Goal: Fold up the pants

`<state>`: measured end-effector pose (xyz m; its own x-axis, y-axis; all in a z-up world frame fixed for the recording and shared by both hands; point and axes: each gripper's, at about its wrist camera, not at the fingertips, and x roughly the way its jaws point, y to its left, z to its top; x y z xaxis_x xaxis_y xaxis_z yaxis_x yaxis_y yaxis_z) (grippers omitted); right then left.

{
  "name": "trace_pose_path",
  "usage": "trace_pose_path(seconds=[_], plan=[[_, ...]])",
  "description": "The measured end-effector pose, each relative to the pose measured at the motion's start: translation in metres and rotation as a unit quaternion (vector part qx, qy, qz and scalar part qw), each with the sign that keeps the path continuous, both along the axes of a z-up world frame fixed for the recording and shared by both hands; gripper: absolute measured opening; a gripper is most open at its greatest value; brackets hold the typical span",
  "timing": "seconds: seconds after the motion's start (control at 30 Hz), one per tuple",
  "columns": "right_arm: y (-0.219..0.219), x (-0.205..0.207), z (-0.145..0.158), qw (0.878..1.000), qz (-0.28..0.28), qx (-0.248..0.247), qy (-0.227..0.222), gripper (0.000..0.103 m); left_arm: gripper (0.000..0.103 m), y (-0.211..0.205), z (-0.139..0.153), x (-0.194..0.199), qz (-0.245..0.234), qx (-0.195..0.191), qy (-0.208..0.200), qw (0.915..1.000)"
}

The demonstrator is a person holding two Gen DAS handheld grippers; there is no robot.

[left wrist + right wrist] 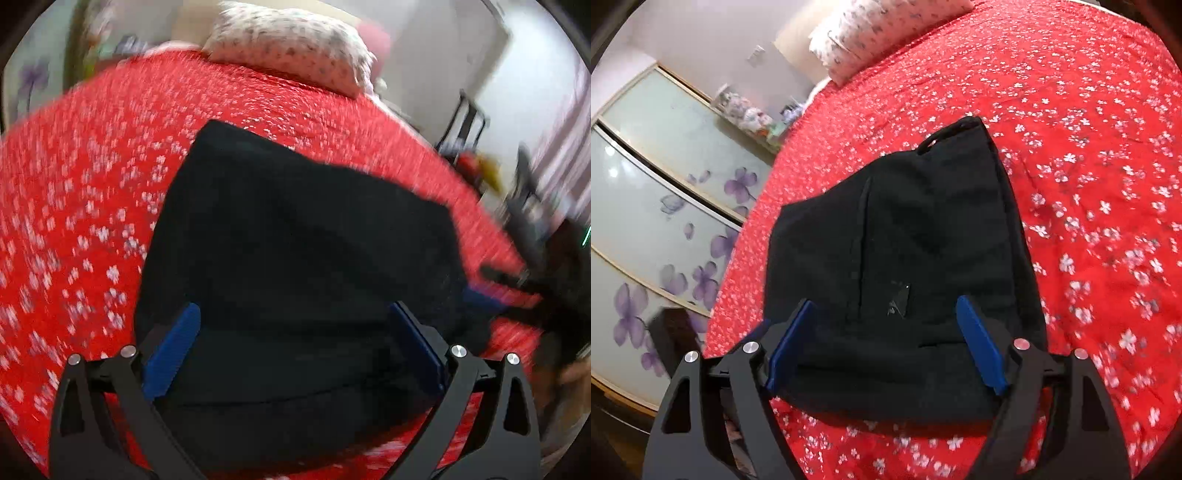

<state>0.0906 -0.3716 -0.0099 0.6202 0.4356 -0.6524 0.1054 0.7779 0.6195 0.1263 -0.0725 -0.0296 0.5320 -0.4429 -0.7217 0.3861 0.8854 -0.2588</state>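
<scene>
The black pants lie folded into a compact, roughly rectangular bundle on the red bedspread with white flowers. In the left wrist view my left gripper hovers over the near part of the bundle, jaws wide open, with the blue pads clear of the cloth. In the right wrist view the same pants show a small label and a loop at their far corner. My right gripper is open above their near edge, and nothing is pinched between its blue pads.
A flowered pillow lies at the head of the bed. Sliding wardrobe doors with purple flowers stand beyond the bed's left side. A dark metal rack and clutter stand past the bed's right edge. The left wrist view is motion-blurred.
</scene>
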Motion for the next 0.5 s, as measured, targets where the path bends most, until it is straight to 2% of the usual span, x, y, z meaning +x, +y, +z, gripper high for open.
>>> trace_pose_path(seconds=[0.07,0.1,0.27,0.4,0.5], plan=[[-0.004,0.000,-0.002,1.000,-0.004,0.015,-0.001,0.081,0.101,-0.013,-0.003,-0.003,-0.004,0.045,-0.014,0.9989],[-0.005,-0.003,-0.003,1.000,-0.005,0.018,-0.004,0.082,0.101,-0.015,-0.004,-0.003,-0.004,0.052,-0.018,0.9985],[-0.002,-0.013,-0.003,0.999,-0.001,0.010,-0.031,0.087,0.101,-0.005,-0.006,-0.001,-0.002,0.010,-0.020,0.9998],[0.018,-0.027,0.016,0.997,0.000,-0.056,-0.054,0.087,0.101,0.010,0.006,-0.014,0.014,-0.031,-0.041,0.9986],[0.029,-0.050,0.037,0.991,0.000,-0.088,-0.098,0.087,0.101,0.023,0.017,-0.037,0.044,-0.041,-0.067,0.9960]])
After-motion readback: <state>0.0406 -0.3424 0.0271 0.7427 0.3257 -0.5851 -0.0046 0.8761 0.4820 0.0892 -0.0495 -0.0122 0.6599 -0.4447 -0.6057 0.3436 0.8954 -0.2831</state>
